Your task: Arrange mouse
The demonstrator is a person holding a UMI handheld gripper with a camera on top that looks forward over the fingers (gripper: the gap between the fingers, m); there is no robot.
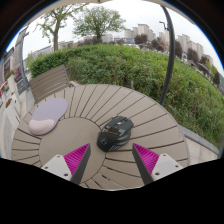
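A black computer mouse (115,131) lies on a round slatted wooden table (140,115), just ahead of my fingers and a little left of the midline between them. A light lilac mouse pad (47,113) lies on the table to the left, beyond my left finger. My gripper (112,158) is open and empty, with magenta pads showing on the left finger (76,158) and the right finger (147,157). The mouse sits off the pad, to its right.
A wooden bench or chair (50,80) stands behind the table at the left. A green hedge (130,65) runs beyond the table, with trees and buildings farther off. The table's edge curves round at the right.
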